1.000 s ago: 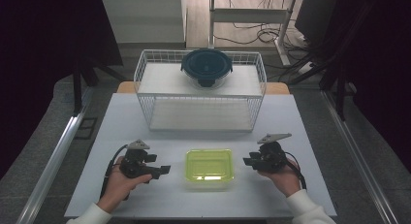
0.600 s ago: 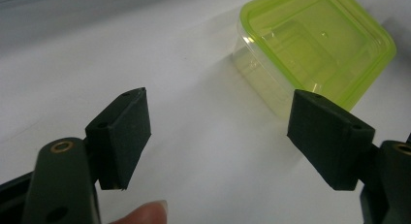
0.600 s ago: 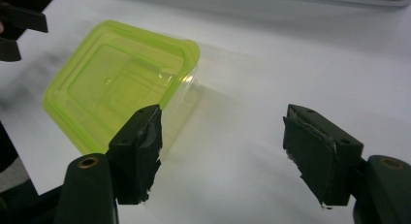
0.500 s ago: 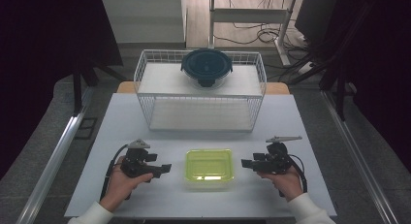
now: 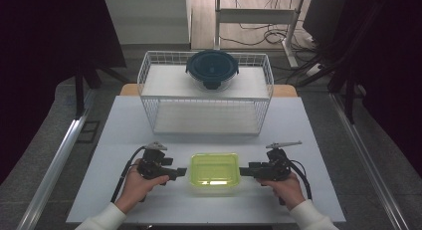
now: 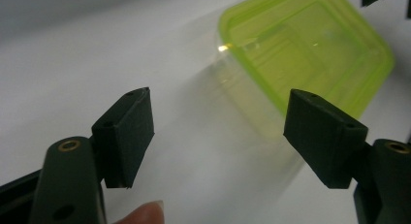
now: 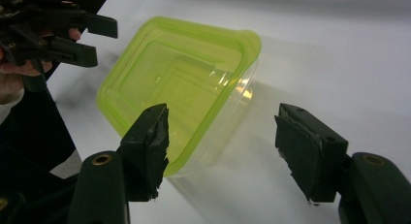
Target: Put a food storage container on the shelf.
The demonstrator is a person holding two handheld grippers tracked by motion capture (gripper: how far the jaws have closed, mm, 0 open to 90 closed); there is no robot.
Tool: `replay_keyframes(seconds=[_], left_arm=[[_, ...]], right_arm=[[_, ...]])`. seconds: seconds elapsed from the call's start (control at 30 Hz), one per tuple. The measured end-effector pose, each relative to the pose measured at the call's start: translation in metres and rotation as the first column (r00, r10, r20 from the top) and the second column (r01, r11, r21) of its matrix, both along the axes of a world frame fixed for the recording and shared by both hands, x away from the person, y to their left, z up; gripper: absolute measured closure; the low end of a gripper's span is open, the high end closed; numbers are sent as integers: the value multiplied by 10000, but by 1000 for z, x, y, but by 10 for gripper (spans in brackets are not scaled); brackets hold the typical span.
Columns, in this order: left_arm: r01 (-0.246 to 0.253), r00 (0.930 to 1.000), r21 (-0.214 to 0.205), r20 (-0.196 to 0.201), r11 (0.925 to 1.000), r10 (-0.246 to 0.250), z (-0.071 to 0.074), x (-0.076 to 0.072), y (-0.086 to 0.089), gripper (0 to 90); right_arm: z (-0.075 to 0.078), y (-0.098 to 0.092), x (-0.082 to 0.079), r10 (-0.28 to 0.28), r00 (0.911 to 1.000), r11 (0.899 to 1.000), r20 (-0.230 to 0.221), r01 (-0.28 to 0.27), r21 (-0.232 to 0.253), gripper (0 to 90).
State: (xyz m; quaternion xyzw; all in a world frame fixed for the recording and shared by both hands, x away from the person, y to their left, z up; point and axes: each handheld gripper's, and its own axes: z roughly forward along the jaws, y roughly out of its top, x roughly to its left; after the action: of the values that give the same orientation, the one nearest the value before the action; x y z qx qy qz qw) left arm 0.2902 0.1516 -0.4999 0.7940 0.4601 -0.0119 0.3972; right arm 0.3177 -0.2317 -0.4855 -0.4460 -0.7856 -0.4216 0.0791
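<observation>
Green-lidded container [image 5: 214, 171] between both grippers; jaws apart, not touching

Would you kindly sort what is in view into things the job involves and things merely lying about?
In the job:
- green-lidded container
- left tongs, open
- right tongs, open

Lying about:
- wire basket
- dark-lidded round bowl on the basket

A white table [image 5: 124, 120] carries a green-lidded container [image 5: 214, 170] near its front edge and a wire basket [image 5: 206, 108] farther back.
</observation>
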Motion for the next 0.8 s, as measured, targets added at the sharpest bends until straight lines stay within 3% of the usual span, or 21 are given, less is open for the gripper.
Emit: replay_keyframes(seconds=[0.1, 0.17, 0.3, 0.4, 0.47, 0.63, 0.8], left_arm=[[-5, 9990, -432, -441, 9991, -14, -2, 2, -1, 275], [-104, 9986, -651, -519, 9978, 71, -1, 2, -1, 282], [-336, 9954, -1311, -939, 9908, 213, -1, 5, -1, 295], [-357, 9917, -1580, -1280, 9868, 154, -5, 10, -3, 323], [-377, 9879, -1921, -1550, 9807, 77, -7, 13, -3, 338], [-361, 9834, -2073, -1812, 9776, -21, -13, 18, -4, 370], [-412, 9775, -2398, -2107, 9700, -106, -17, 20, -8, 418]], right_arm=[[-1, 2, 0, -32, 10000, 10000, -25, 32, 72, 376], [-2, 3, 1, -72, 9998, 9997, -178, 76, 233, 383], [-3, 5, 0, -100, 9996, 9994, -265, 108, 329, 402], [-6, 7, 3, -172, 9990, 9992, -416, 186, 343, 425], [-9, 9, 5, -212, 9981, 9991, -584, 233, 351, 433], [-15, 15, 10, -198, 9963, 9988, -837, 234, 433, 476], [-17, 18, 11, -175, 9948, 9984, -1001, 228, 513, 524]])
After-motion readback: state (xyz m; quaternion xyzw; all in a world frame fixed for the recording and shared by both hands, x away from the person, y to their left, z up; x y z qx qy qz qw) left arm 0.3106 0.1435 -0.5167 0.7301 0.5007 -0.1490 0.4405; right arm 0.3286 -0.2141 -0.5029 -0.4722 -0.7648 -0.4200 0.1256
